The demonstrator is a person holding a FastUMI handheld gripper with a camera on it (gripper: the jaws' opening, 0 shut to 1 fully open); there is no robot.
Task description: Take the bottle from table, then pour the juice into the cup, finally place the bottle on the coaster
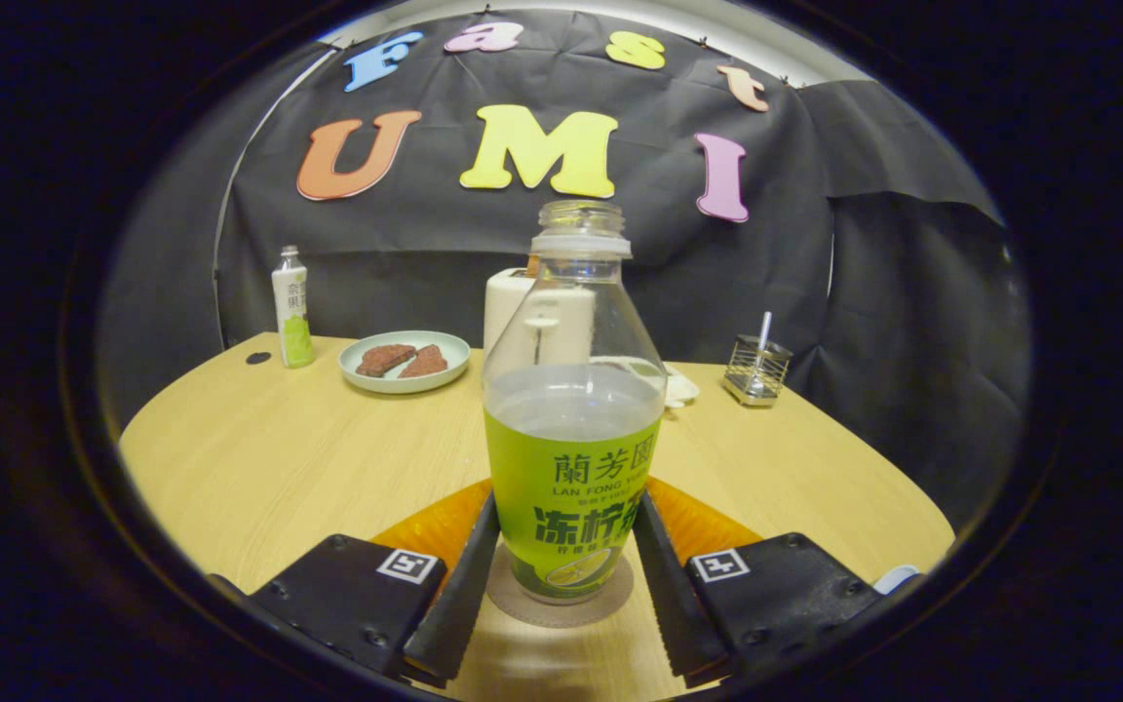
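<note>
A clear uncapped bottle (571, 439) with a green label, about half full of pale juice, stands upright on a round brown coaster (513, 606). My gripper (566, 517) has one finger on each side of the bottle's lower body, both pressing against the label. An orange mat (425, 531) lies under and behind the coaster. Just beyond the bottle and partly hidden by it stands a white cup (508, 302); I cannot see what is inside it.
On the round wooden table (279, 468), beyond the fingers to the left, are a small green-and-white bottle (291, 307) and a pale plate (359, 375) with two brown pieces. A wire holder (756, 370) sits beyond to the right.
</note>
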